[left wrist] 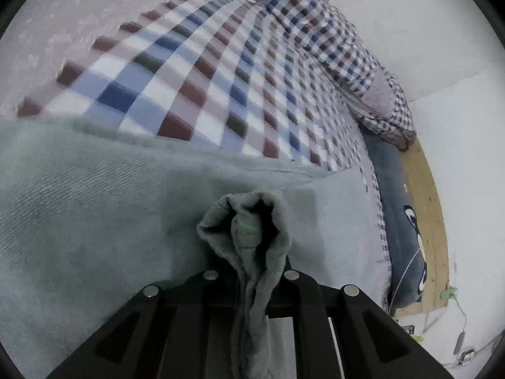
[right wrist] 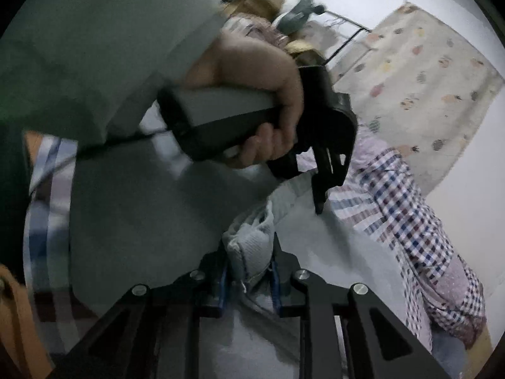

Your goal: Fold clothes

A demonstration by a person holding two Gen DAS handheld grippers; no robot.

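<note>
**Q:** Left wrist view first: what does the left gripper (left wrist: 252, 271) have?

**A:** Its jaws are pinched on a bunched fold of a grey-green garment (left wrist: 94, 214), probably fleece or knit. The fold pokes up at the center. The rest of the garment spreads toward 9 o'clock over a checked bedsheet (left wrist: 202, 72) in red, blue and white. A checked pillow (left wrist: 388, 113) lies at 2 o'clock.

**Q:** And the right wrist view?

**A:** The right gripper (right wrist: 249, 271) is clamped on a pale crumpled edge of the same garment (right wrist: 142, 208). At 12 o'clock a hand (right wrist: 268, 94) holds the other gripper's handle, close by. The picture is blurred.

**Q:** What could go wrong?

**A:** Each grip looks like a thick wad, not a clean corner. Pulling the two apart unevenly could let an edge slide out, or leave the fold crooked. Dragging low could catch and rumple the bedsheet.
</note>
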